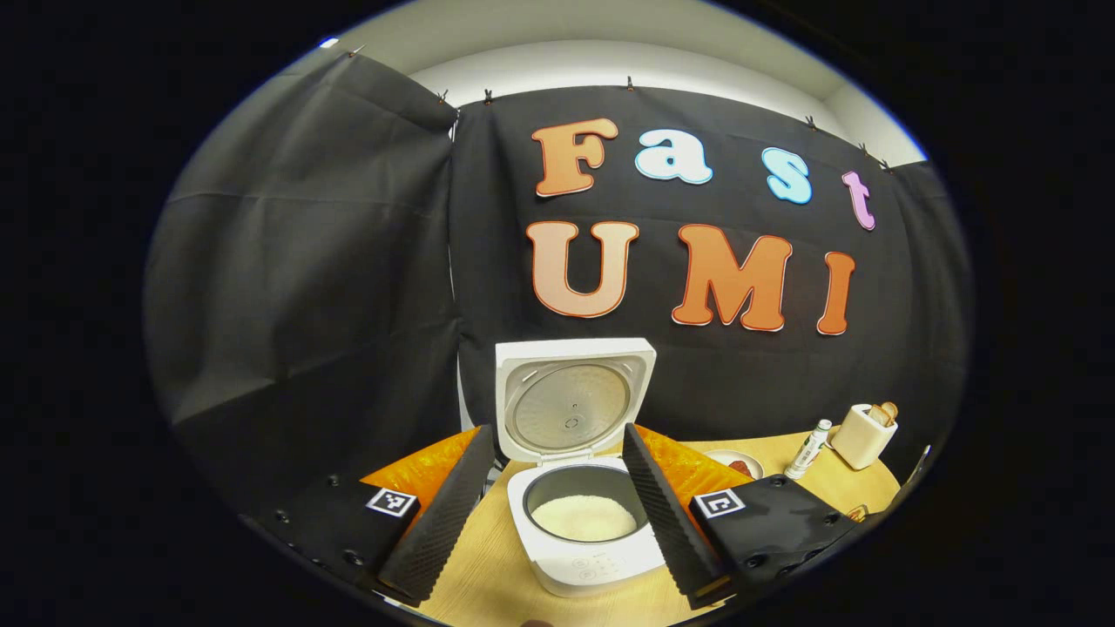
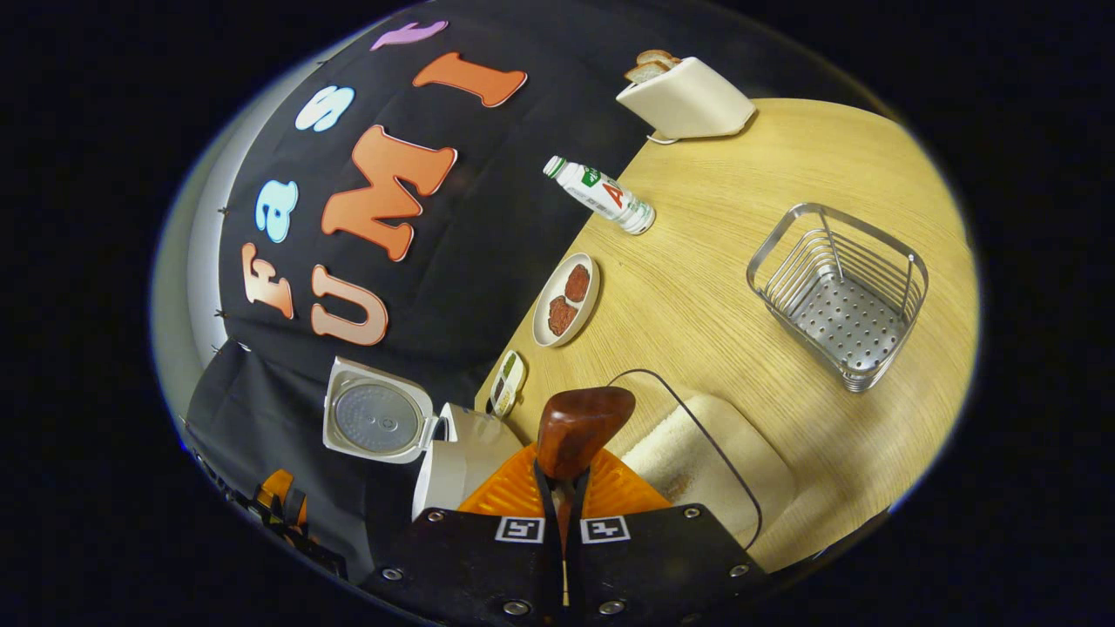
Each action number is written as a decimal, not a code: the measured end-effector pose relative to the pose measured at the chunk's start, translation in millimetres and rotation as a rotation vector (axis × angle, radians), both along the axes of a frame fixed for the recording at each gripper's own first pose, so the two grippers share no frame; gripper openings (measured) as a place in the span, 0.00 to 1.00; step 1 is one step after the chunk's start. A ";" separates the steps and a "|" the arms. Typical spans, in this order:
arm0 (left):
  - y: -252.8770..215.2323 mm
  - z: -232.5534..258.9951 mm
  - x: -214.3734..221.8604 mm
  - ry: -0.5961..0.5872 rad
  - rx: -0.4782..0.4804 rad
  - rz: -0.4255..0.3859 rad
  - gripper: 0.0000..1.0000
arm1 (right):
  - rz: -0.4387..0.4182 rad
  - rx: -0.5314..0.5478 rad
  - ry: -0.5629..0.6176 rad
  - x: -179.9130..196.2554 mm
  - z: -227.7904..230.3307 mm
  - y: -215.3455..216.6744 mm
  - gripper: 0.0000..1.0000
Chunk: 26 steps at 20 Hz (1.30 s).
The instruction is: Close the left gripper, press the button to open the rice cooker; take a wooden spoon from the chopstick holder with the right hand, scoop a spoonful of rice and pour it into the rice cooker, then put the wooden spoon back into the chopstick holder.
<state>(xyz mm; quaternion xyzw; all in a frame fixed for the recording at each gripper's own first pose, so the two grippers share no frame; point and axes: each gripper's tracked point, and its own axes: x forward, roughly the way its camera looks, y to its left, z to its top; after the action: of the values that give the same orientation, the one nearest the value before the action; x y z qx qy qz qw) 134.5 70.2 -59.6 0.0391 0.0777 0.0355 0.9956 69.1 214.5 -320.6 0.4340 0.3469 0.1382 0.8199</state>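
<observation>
The left tongs (image 1: 553, 488) hang wide open, holding nothing, framing the rice cooker (image 1: 585, 522) on the worktop (image 1: 488, 583); its lid (image 1: 571, 396) stands upright and white rice (image 1: 584, 516) lies in the pot. The right tongs (image 2: 564, 488) are clamped on the wooden spoon (image 2: 579, 427) (bowl tilted sideways), above a glass dish of rice (image 2: 697, 453). The wire chopstick holder (image 2: 841, 296) stands well apart.

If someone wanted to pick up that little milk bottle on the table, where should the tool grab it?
Around the bottle's straight middle, coming in level from the open table side. It stands upright and apart from the toaster and plate, so a sideways squeeze probably suits better than pinching the narrow cap.
</observation>
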 end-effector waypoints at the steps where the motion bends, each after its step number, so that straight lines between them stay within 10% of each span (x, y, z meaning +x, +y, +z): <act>1: -0.5 0.6 0.2 -0.002 0.006 -0.002 1.00 | -0.012 0.012 -0.003 0.7 7.6 -4.2 0.01; 12: 7.6 -1.5 -3.0 -0.008 -0.015 -0.010 1.00 | -0.031 0.092 -0.061 27.7 94.9 13.6 0.01; 26: 50.5 0.1 -21.1 -0.002 -0.038 0.007 1.00 | 0.104 0.128 -0.198 94.9 194.6 148.7 0.01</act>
<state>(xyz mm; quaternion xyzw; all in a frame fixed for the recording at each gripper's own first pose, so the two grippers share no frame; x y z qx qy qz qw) 113.4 120.7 -59.6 0.0201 0.0772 0.0376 0.9961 164.0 363.2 -126.1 0.4510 0.2770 0.2443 0.8125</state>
